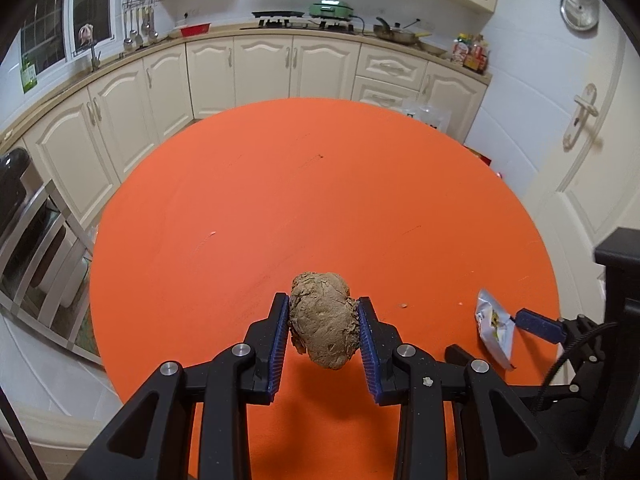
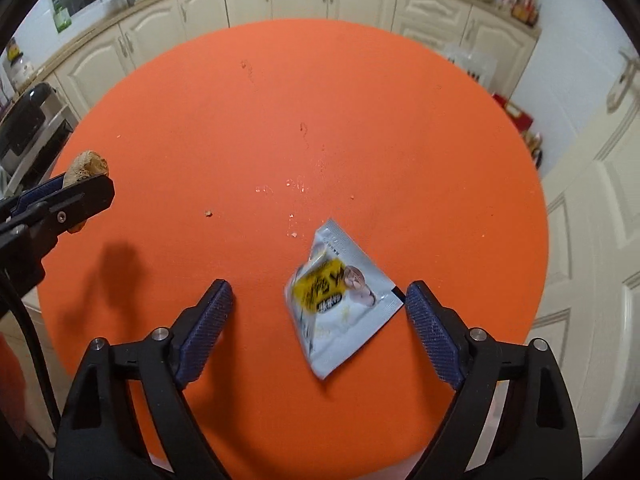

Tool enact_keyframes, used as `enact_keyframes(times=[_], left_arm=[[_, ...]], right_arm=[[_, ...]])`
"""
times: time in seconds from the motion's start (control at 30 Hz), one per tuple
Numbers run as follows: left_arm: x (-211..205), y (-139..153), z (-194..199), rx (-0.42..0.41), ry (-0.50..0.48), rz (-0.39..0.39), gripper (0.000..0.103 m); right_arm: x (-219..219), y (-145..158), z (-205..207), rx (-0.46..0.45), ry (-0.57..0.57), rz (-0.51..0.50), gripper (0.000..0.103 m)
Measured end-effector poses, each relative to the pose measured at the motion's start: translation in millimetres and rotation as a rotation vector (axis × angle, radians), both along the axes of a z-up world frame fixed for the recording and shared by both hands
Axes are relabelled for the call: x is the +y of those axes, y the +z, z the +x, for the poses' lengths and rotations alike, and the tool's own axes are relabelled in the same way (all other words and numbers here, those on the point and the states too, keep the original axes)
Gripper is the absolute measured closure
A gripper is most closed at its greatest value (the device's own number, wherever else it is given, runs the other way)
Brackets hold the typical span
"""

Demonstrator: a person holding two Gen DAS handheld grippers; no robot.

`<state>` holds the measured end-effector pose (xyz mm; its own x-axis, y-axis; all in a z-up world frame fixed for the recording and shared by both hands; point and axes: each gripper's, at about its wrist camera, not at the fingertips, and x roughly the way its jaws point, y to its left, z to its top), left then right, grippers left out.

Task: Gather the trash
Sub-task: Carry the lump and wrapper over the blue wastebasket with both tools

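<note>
My left gripper (image 1: 323, 309) is shut on a crumpled brown paper ball (image 1: 323, 322) and holds it above the round orange table (image 1: 280, 200). The ball (image 2: 86, 166) and the left gripper (image 2: 76, 194) also show at the left of the right wrist view. A silver snack wrapper (image 2: 340, 300) with a yellow label lies flat on the table (image 2: 320, 120), between the fingers of my right gripper (image 2: 318, 298), which is open and empty. The wrapper's right corner is next to the right pad. The wrapper (image 1: 494, 322) and a right fingertip (image 1: 538, 324) show in the left wrist view.
Small crumbs (image 2: 296, 186) are scattered on the table's middle. Cream kitchen cabinets (image 1: 260, 68) run behind the table, with a stove (image 1: 296, 20) on the counter. A white door (image 1: 580, 152) stands at the right. A metal rack (image 1: 36, 240) stands at the left.
</note>
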<state>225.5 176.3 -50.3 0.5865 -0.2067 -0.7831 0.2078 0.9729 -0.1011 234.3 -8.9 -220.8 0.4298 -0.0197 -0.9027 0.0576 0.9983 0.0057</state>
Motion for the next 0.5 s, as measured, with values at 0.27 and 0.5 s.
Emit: enact_keyframes(times=[0.27,0.5], left_arm=[[-2.9,-2.3,7.9,0.030,0.023,-0.002,0.074],[-7.4,-5.7,10.8,0.040,0.030,-0.002,0.074]], right_arm=[[6.0,0.9,-22.9,-0.156,0.011,0.006,0.059],[-5.4,-1.1,-42.3,-0.307,0.023,0.141,0.085]])
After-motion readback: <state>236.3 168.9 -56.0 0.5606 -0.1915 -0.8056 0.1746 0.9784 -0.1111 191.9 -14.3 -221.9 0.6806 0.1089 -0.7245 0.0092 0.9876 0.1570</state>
